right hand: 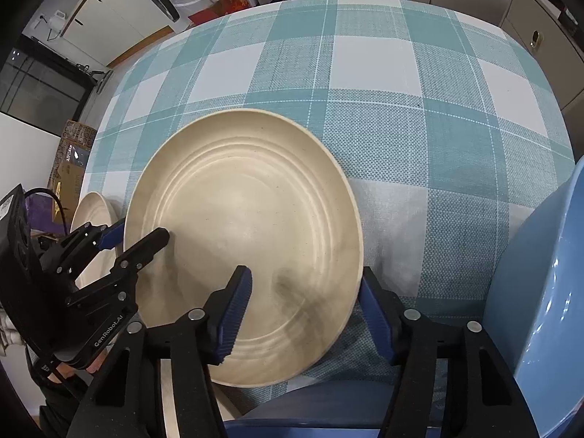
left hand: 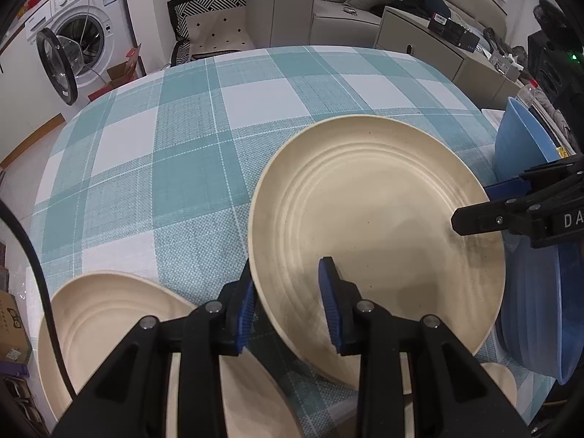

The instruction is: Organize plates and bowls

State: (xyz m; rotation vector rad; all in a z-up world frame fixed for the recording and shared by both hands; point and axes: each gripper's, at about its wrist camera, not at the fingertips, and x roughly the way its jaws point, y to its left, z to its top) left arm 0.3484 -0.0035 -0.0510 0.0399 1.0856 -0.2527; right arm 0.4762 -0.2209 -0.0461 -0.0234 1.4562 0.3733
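A large cream ribbed plate (left hand: pixel 379 219) (right hand: pixel 248 219) hangs tilted over the checked tablecloth (left hand: pixel 164 153). My left gripper (left hand: pixel 288 306) (right hand: pixel 140 233) is shut on its near-left rim, one pad under the edge and one finger on the inner face. My right gripper (right hand: pixel 306 314) (left hand: pixel 474 204) straddles the opposite rim with one pad over the plate and one outside it. A gap shows between them, and the jaws stand open. A second cream plate (left hand: pixel 109 314) (right hand: pixel 91 211) lies by the left gripper. A blue bowl (left hand: pixel 525 142) (right hand: pixel 547 292) stands on the right.
A blue plate (right hand: pixel 328 405) (left hand: pixel 536 310) lies under the right gripper, near the table's front edge. A washing machine (left hand: pixel 76 36) with its door open, a chair (left hand: pixel 211 25) and a sofa (left hand: pixel 321 3) stand beyond the table's far edge. Boxes (right hand: pixel 73 160) sit on the floor.
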